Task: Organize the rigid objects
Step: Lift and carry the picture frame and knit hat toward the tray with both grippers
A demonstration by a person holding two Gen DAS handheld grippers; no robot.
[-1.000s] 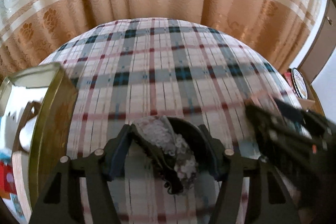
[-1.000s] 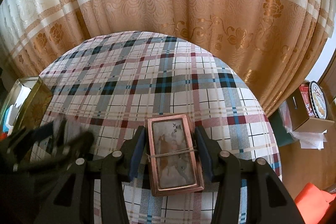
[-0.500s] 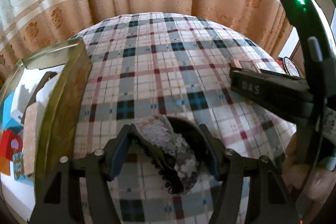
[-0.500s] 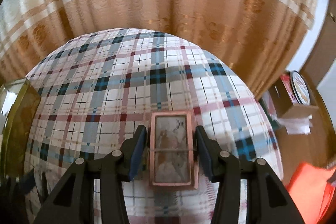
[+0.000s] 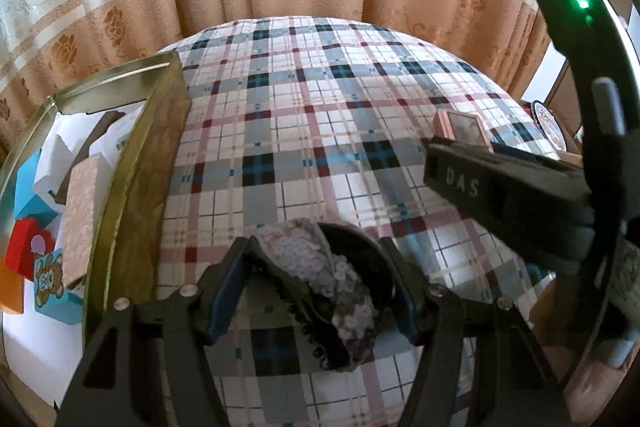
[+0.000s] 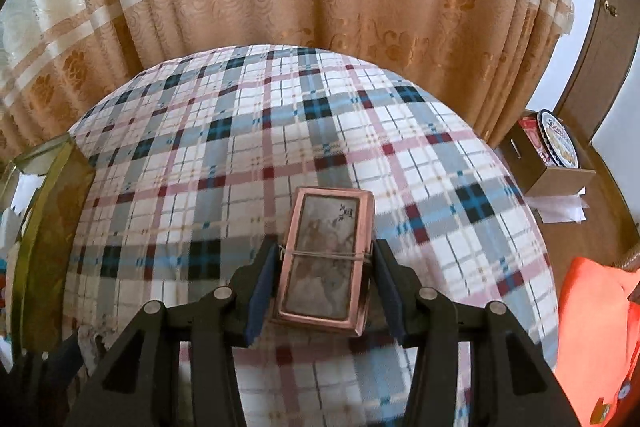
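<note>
My left gripper (image 5: 314,283) is shut on a black hair claw clip (image 5: 320,291) covered with pale sequins, held over the plaid tablecloth. My right gripper (image 6: 324,275) is shut on a copper-framed rectangular box (image 6: 326,259) bound with a rubber band, also above the cloth. The box also shows in the left wrist view (image 5: 464,131), beyond the right gripper's black body (image 5: 508,191). A gold tin box (image 5: 156,163) stands open at the left, with several small boxes and blocks inside.
The table wears a plaid cloth (image 5: 320,131) and ends at a beige curtain (image 6: 320,7). The gold tin's wall shows at the left of the right wrist view (image 6: 44,223). A cardboard box with a blue biscuit tin (image 6: 556,147) stands off the table at right.
Both grippers have moved while still holding their objects. The right gripper has come into the left wrist view at the right, and the gold tin now shows closer and fuller at the left.
</note>
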